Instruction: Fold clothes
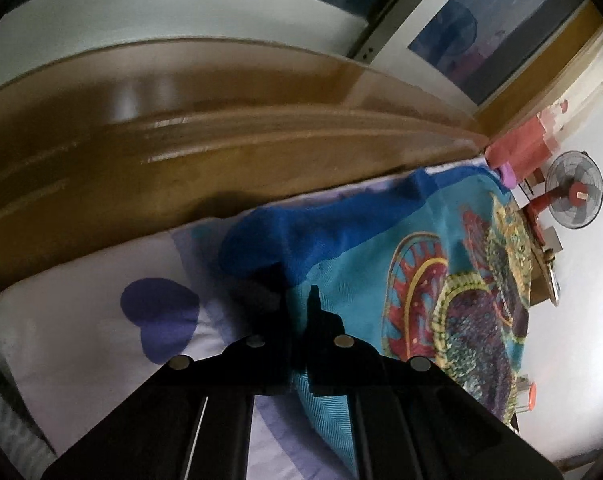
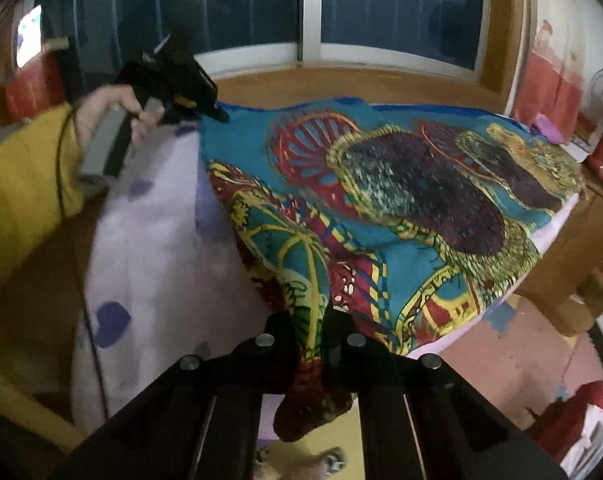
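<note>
The right gripper is closest in its own view. Its two black fingers are pinched tight on a corner of the bright cloth, and a bunch of red and yellow fabric hangs down below them. The cloth is teal with big red, yellow and dark purple shapes on it. It is spread out flat on the bed, on top of a pale sheet with purple hearts. The cloth covers the part of the bed away from the person, and the near part of the sheet is bare.

In the left view, the left gripper has its fingers closed on the edge of the cloth, just where a plain blue part is folded over. A purple heart on the sheet sits just beside this gripper.

A hand in a yellow sleeve holds the left gripper at the far corner of the cloth.

Behind the bed is a brown wooden ledge, and above it a dark window. Past the end of the bed stands a fan with a red base
</note>
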The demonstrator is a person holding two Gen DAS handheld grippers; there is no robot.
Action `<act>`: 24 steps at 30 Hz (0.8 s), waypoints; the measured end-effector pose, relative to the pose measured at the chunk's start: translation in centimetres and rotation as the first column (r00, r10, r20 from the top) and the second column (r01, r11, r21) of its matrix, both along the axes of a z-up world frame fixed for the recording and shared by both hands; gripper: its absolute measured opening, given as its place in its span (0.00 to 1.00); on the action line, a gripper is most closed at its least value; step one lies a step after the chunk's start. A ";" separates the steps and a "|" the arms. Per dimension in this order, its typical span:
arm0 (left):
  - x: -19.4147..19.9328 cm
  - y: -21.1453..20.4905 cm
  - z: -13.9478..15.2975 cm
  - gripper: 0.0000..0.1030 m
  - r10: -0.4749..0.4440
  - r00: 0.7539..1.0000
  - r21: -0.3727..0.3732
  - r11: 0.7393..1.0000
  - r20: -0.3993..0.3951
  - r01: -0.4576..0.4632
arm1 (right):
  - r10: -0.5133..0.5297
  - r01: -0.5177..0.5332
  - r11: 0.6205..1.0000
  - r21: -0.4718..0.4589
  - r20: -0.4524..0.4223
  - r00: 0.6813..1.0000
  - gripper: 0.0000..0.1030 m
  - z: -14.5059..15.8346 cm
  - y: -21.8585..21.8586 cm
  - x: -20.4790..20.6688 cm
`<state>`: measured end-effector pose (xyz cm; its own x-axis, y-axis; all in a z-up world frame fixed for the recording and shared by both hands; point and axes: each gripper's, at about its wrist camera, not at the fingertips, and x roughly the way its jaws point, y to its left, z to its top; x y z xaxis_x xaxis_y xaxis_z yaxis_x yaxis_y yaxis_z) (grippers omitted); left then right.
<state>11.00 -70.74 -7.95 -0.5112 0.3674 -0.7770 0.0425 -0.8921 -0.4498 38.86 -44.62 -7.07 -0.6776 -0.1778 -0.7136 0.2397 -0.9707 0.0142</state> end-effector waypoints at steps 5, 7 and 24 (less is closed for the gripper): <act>0.0 1.7 3.9 0.04 0.019 0.998 0.046 0.999 -0.052 -0.016 | 0.043 -0.045 0.993 -0.107 -0.022 0.999 0.04 2.8 3.4 -1.2; -0.1 2.9 6.2 0.04 0.021 0.996 0.053 0.998 -0.087 -0.017 | 0.063 -0.068 0.988 -0.140 -0.040 0.997 0.04 4.2 5.3 -1.9; -10.9 22.7 20.6 0.04 -0.072 0.963 -0.129 0.991 -0.259 0.039 | -0.003 -0.052 0.929 -0.366 -0.149 0.989 0.04 13.5 26.3 -12.9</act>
